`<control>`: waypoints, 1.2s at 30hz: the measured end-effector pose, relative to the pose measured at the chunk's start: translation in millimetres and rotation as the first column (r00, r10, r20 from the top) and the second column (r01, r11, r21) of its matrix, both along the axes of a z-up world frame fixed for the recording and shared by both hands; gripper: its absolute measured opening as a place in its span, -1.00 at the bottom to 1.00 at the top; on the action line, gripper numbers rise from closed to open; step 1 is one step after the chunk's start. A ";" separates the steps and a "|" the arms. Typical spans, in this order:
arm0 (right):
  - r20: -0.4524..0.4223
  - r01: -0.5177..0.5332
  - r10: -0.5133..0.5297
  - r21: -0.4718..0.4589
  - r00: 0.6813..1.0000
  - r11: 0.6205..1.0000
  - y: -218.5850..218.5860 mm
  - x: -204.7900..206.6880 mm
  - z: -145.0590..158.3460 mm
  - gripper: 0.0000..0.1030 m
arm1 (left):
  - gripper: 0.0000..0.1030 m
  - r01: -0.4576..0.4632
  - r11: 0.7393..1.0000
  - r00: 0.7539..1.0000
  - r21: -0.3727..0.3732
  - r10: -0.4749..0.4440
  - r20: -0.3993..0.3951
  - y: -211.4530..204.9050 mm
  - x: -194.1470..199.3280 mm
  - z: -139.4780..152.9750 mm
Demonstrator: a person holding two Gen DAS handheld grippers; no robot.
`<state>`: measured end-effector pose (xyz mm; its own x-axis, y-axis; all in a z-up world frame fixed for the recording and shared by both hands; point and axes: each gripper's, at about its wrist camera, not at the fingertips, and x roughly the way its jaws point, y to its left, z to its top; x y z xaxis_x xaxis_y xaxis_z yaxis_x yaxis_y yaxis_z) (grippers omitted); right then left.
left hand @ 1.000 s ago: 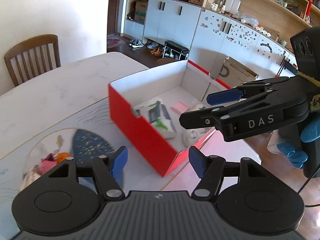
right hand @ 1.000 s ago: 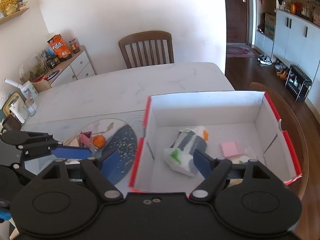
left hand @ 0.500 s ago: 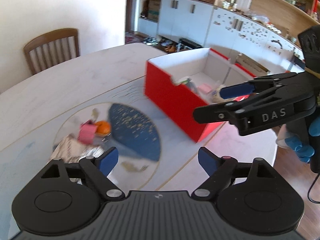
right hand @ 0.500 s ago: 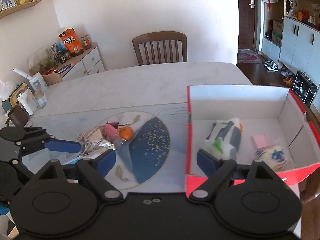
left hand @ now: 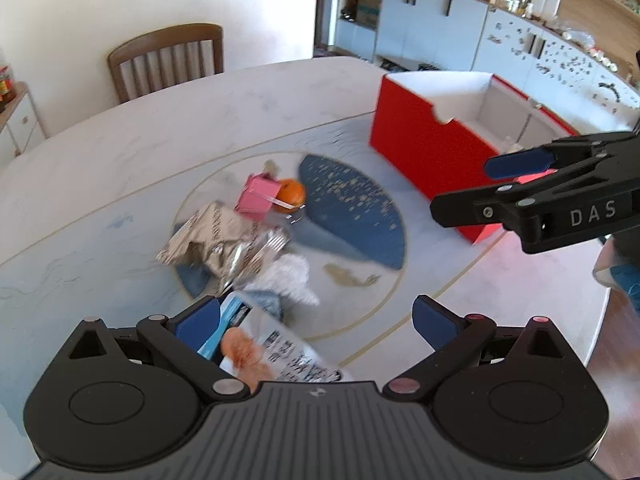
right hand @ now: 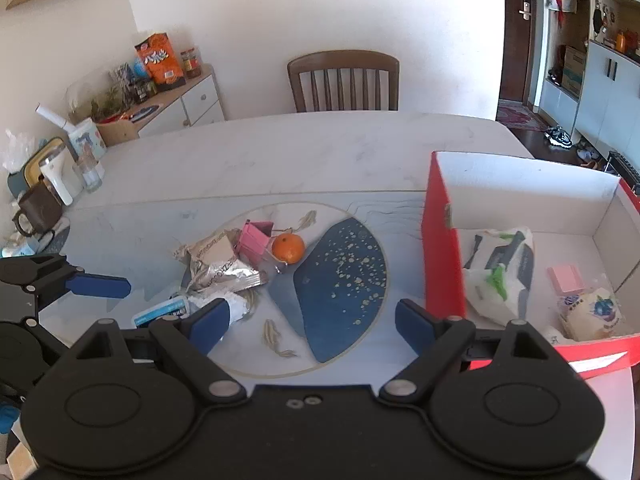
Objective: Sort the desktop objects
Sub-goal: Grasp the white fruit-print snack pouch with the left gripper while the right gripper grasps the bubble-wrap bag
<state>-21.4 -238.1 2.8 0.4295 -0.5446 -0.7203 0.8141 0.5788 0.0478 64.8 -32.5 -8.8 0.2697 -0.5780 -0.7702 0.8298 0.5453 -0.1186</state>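
Your left tongs (left hand: 316, 316) are opening wide with nothing pinched; a printed snack packet (left hand: 276, 354) lies below and between the pads, close to the left-hand one, though whether it touches you cannot tell. Your right tongs (right hand: 308, 320) stand wide apart and hold nothing, hovering over the table mat (right hand: 340, 276). Ahead of both tongs sits the clutter: a crumpled foil wrapper (right hand: 216, 268), a pink carton (right hand: 254, 238) and an orange (right hand: 288, 248) just beside it. To the right of your right tongs stands the red box (right hand: 440, 248), already holding a tissue pack (right hand: 504, 268) and a pink pad (right hand: 566, 278).
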 end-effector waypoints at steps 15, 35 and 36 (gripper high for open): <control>-0.067 -0.059 0.059 0.006 0.996 0.998 -0.6 30.8 -30.8 0.74 | 1.00 -0.058 0.995 0.998 0.085 0.057 0.012 8.7 16.9 -45.9; -0.099 -0.136 0.137 0.018 0.986 0.991 -4.2 86.4 -62.0 0.70 | 1.00 -0.046 0.994 0.998 0.095 0.051 -0.046 5.0 23.3 -70.7; -0.099 -0.136 0.137 0.023 0.986 0.990 -5.2 89.9 -63.0 0.69 | 1.00 -0.044 0.994 0.998 0.095 0.049 -0.047 4.7 23.1 -71.3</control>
